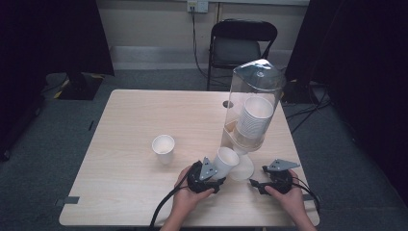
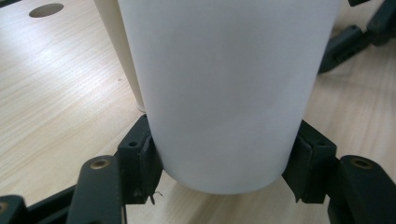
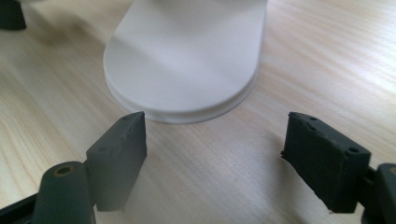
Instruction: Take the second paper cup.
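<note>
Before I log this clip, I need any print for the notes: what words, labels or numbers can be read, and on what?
None can be read.
The cup held in the left tongs is plain white.
The cup standing on the table is blank.
The stacked cups in the clear dispenser show no print.
The wall socket is too small to tell.
</note>
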Available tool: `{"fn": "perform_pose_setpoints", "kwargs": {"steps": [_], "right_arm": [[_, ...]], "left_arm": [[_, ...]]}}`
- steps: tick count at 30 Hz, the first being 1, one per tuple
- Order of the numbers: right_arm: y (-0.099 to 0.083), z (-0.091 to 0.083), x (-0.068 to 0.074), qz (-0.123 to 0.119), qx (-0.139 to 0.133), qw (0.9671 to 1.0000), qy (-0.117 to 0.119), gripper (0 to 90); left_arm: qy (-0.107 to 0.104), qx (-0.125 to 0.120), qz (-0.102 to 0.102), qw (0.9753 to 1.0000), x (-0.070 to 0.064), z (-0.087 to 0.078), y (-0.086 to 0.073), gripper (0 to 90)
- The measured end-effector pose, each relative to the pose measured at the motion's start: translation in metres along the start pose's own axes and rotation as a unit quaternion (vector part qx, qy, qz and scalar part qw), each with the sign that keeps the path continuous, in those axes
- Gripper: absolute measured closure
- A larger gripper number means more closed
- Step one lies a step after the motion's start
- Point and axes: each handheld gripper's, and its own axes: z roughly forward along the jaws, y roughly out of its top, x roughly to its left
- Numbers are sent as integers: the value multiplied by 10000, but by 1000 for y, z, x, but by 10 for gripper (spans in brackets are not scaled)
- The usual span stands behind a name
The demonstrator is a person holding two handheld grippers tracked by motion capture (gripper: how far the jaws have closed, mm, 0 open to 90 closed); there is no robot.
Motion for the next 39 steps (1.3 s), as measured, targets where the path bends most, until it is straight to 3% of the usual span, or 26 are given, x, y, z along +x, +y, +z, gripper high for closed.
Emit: {"fn": "perform_pose_setpoints", "kwargs": {"steps": [7, 9, 11, 16, 20, 25, 28, 29, 33, 37, 39], "right_arm": [[11, -15, 2, 516, -618, 9967, 80, 223], [13, -17, 4, 486, -692, 9960, 285, 270], [15, -19, 8, 421, -704, 9964, 231, 241], [19, -22, 11, 717, -1165, 9892, 533, 235], [19, -20, 12, 689, -1138, 9898, 515, 228], [21, -19, 15, 796, -1274, 9861, 709, 226], [23, -19, 16, 729, -1266, 9868, 693, 223], [24, -18, 17, 724, -1311, 9859, 744, 223], [25, -17, 19, 625, -1273, 9873, 716, 223], [24, -17, 18, 608, -1238, 9880, 688, 223], [24, -16, 19, 596, -1256, 9876, 727, 224]], "left_arm": [[-142, -23, 124, 9998, 0, -6, 0, 370], [-213, -57, 151, 9996, -1, -6, 0, 369], [-257, -38, 171, 9995, -3, -4, 0, 369], [-415, -30, 207, 9989, -9, 2, 1, 367], [-533, -54, 178, 9984, -13, 7, 3, 367], [-640, 16, 203, 9977, -17, 13, 3, 365], [-724, 50, 245, 9971, -19, 17, 4, 364], [-713, 61, 225, 9972, -20, 18, 4, 363], [-737, -33, 208, 9971, -20, 18, 4, 355], [-704, -120, 231, 9972, -20, 18, 5, 265], [-691, -136, 258, 9972, -20, 17, 5, 263]]}}
